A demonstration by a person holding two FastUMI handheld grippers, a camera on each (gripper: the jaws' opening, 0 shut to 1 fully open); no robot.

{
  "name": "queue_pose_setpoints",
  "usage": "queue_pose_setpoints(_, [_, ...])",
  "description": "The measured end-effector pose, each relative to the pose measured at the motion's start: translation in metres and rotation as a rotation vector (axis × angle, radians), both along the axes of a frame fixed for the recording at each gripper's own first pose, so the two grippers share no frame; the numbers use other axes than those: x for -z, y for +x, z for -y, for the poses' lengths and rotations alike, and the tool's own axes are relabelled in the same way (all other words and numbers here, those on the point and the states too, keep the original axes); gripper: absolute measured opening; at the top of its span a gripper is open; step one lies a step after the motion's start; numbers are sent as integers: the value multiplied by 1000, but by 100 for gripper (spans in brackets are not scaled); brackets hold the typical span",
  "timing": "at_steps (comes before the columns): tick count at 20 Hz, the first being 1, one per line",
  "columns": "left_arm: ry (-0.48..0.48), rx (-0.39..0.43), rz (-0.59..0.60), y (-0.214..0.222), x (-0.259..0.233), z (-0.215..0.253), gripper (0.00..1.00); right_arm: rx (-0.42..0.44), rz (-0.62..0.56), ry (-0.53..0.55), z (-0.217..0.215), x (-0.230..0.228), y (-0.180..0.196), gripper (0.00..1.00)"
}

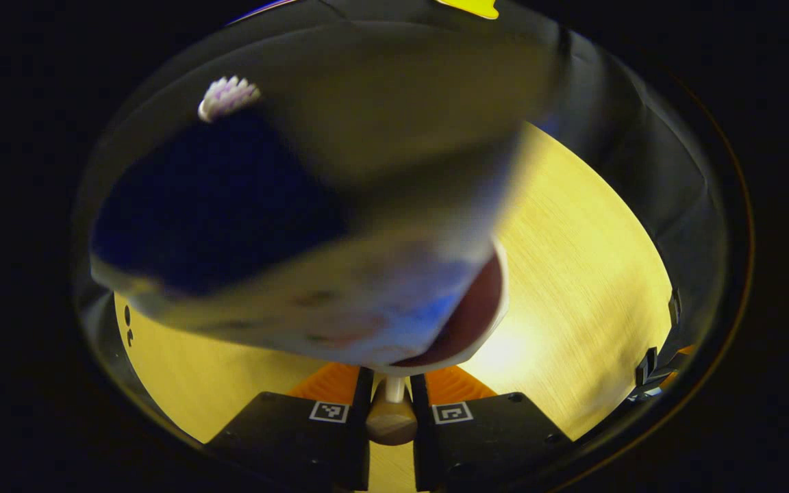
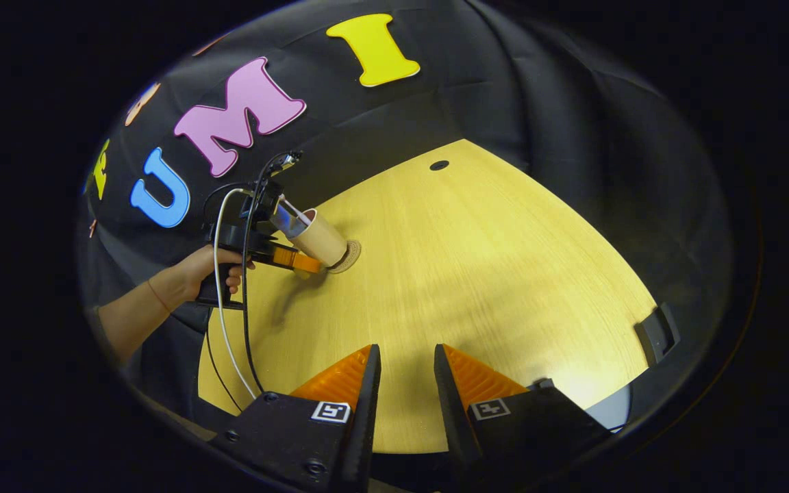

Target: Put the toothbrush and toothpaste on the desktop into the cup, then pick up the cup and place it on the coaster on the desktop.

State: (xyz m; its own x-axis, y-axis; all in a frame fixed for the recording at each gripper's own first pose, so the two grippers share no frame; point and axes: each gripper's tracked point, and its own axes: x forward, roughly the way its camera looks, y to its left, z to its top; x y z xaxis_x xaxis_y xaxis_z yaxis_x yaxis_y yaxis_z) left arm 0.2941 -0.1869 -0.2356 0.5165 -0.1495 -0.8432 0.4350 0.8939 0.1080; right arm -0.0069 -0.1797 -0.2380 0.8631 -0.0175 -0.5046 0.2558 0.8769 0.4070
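Left gripper view: the cup sits right against the lens, blurred, its body tilted and a curved stretch of white rim with a dark red inside on the lower right. The left gripper has its fingers drawn in close around a thin white stem with a rounded tan part below it; cannot tell exactly what part of the cup that is, but both fingers look pressed on it. Toothbrush bristle head pokes up at the upper left, above a dark blue blurred mass that may be the toothpaste, too smeared to confirm. Yellow wood desktop lies behind and to the right. Right gripper view: the left gripper shows farther off, held by a hand with a bare forearm, cables hanging down from it. The cup there leans over, its base low at the coaster, touching or just over it, can't tell which. Items stick out of the cup's mouth toward the upper left. The right gripper hangs over the near part of the desktop, fingers apart, nothing between them, well apart from the cup.
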Motion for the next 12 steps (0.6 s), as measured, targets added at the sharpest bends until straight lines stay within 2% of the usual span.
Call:
queue_pose_setpoints(1, [0,0,-3,2,2,4,30,10,-3,1,5,1,-3,48])
queue_pose_setpoints(2, [2,0,-6,4,4,8,34,18,-6,4,9,2,-5,48])
queue_pose_setpoints(3, [2,2,-10,5,6,10,30,28,-7,6,13,2,-6,48])
queue_pose_setpoints(4, [5,3,-12,4,7,11,34,36,-9,8,17,4,-8,48])
queue_pose_setpoints(5, [11,2,-12,4,7,13,34,44,-9,11,20,4,-9,48])
queue_pose_setpoints(6, [16,2,-14,6,9,14,30,49,-9,15,23,3,-9,48])
queue_pose_setpoints(7, [19,-1,-15,5,9,13,34,53,-9,18,24,4,-10,48])
queue_pose_setpoints(10, [31,-10,-17,6,10,11,30,48,-13,21,22,6,-8,48])
queue_pose_setpoints(11, [28,-15,-19,7,12,12,34,44,-14,21,21,6,-6,48])
queue_pose_setpoints(12, [24,-19,-21,7,12,13,34,40,-15,20,20,6,-6,48])
